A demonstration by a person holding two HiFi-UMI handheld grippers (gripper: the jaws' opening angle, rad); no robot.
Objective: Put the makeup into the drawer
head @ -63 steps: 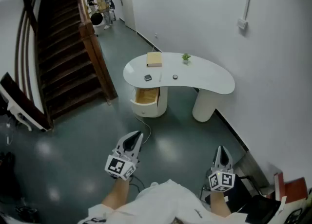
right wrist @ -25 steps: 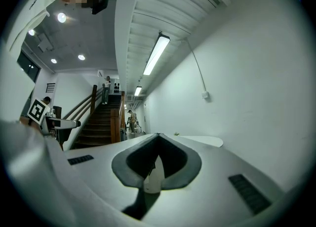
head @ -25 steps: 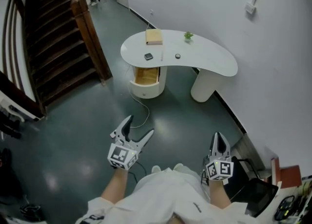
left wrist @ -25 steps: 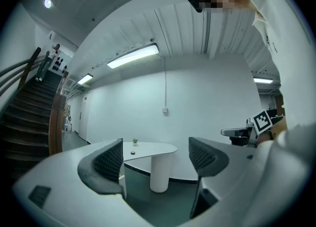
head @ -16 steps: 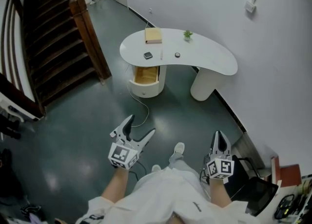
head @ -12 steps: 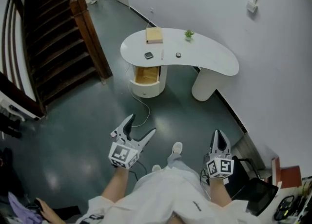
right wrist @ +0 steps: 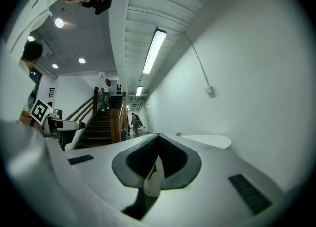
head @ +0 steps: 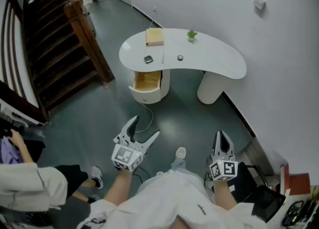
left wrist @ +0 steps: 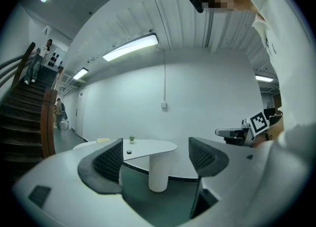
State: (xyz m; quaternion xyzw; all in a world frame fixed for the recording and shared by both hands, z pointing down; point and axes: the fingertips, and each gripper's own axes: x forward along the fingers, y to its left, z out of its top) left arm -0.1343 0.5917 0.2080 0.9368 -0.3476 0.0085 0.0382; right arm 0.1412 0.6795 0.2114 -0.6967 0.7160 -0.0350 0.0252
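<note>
A white kidney-shaped table stands far ahead by the wall. On its top lie a small dark compact, a thin stick and a small round pot. In its left pedestal a wooden drawer stands open. My left gripper is held low over the floor, open and empty; between its jaws I see the table and the round pot. My right gripper is shut with nothing in it, well short of the table.
A tan box and a tiny plant sit at the table's back. A dark wooden staircase rises at left. Another person in white stands at lower left. A cable trails on the floor. Clutter lies at lower right.
The left gripper went from shut to open. I have come closer to the table. A person in white has come into view at the lower left.
</note>
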